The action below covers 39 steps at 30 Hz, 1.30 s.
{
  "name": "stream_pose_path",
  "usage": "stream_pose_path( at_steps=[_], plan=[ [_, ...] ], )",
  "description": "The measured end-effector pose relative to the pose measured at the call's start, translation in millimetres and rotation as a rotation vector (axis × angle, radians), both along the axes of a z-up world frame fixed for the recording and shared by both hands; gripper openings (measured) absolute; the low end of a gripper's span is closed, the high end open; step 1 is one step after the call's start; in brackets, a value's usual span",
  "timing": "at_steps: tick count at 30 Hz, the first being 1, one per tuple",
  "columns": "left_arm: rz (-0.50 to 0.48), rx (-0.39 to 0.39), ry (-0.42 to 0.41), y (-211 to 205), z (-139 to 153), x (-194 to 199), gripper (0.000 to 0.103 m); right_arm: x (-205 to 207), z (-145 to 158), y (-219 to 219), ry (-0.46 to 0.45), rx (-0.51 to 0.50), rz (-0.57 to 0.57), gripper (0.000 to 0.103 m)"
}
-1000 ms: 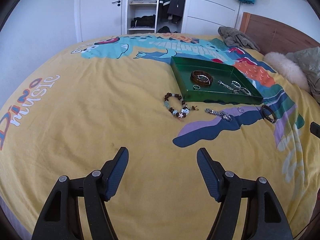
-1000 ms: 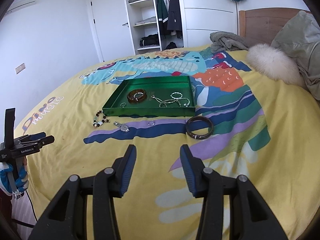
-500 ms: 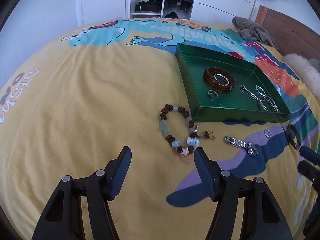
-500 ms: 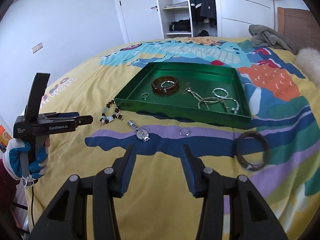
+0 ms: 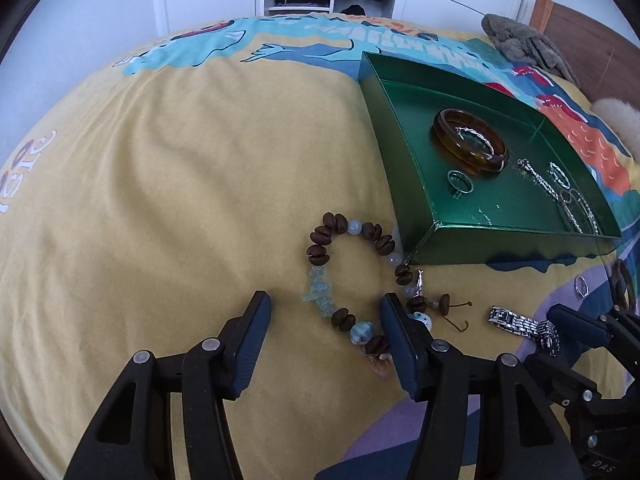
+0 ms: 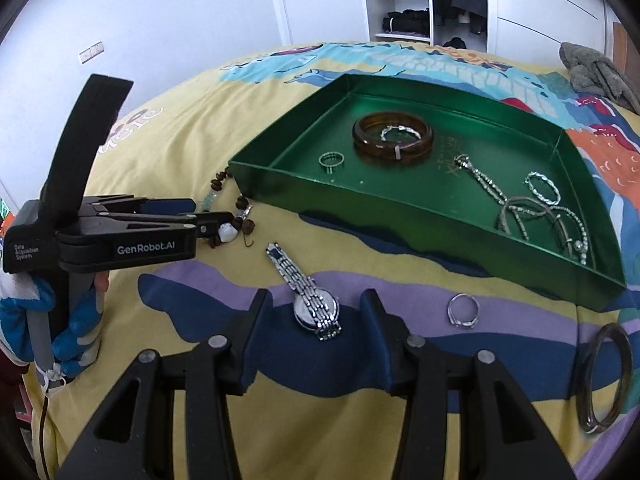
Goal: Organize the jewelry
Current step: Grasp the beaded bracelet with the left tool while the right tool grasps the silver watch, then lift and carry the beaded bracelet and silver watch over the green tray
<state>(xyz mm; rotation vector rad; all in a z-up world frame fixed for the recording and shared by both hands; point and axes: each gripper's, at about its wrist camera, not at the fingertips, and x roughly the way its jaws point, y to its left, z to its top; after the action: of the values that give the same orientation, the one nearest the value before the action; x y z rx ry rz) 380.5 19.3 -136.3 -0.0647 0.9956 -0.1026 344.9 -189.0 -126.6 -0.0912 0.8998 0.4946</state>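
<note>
A brown and pale blue bead bracelet (image 5: pixel 320 240) lies on the yellow bedspread, just left of the green tray (image 5: pixel 520 246). My left gripper (image 5: pixel 326 314) straddles its near part. The jaws are closing, the left pad stands clear of the beads and no squeeze shows. A silver watch (image 6: pixel 316 308) lies between the fingers of my right gripper (image 6: pixel 318 314), which is open and apart from it. In the tray (image 6: pixel 400 216) are an amber bangle (image 6: pixel 392 154), a ring, chains and thin bracelets. A loose ring (image 6: pixel 460 322) and a dark bangle (image 6: pixel 592 424) lie on the bedspread.
A gloved hand (image 6: pixel 68 320) holds the left gripper (image 6: pixel 218 222) at the left of the right wrist view. A grey cloth (image 5: pixel 524 44) and a wooden headboard (image 5: pixel 592 36) are at the far right. An open wardrobe (image 6: pixel 408 4) stands behind the bed.
Both grippers came down and forward. The left one reached the bead bracelet and its jaws narrowed. The right one swung left and came over the silver watch.
</note>
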Motion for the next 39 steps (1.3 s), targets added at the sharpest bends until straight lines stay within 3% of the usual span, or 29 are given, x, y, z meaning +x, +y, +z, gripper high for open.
stream_pose_path(
  at_steps=[5,7,9,13,14,24,39],
  plan=[
    [0.005,-0.020,-0.001,0.5,-1.1,7.4,0.056,1.9,-8.5,0.2,0.011,0.013,0.002,0.042],
    [0.001,-0.022,-0.011,0.2,-1.0,6.2,0.054,0.1,-10.5,-2.3,0.018,0.029,0.002,0.029],
    [-0.006,-0.023,-0.022,0.2,0.0,3.0,0.046,-2.9,-9.9,-4.9,0.021,0.046,0.001,0.022],
    [-0.035,-0.050,-0.023,-2.8,3.1,-4.1,0.014,-13.6,-6.7,-6.5,0.004,0.051,-0.005,0.021],
    [-0.040,-0.056,-0.022,-3.8,3.5,-7.2,0.011,-17.3,-5.6,-7.7,0.002,0.057,-0.010,0.021],
    [-0.046,-0.106,-0.044,-5.3,20.4,-49.8,0.011,-61.6,16.1,-29.8,-0.034,0.115,-0.068,0.021],
    [-0.110,-0.133,-0.161,-15.3,82.3,-142.1,0.011,-152.2,73.0,-55.6,-0.127,0.157,-0.124,0.021]
  ],
)
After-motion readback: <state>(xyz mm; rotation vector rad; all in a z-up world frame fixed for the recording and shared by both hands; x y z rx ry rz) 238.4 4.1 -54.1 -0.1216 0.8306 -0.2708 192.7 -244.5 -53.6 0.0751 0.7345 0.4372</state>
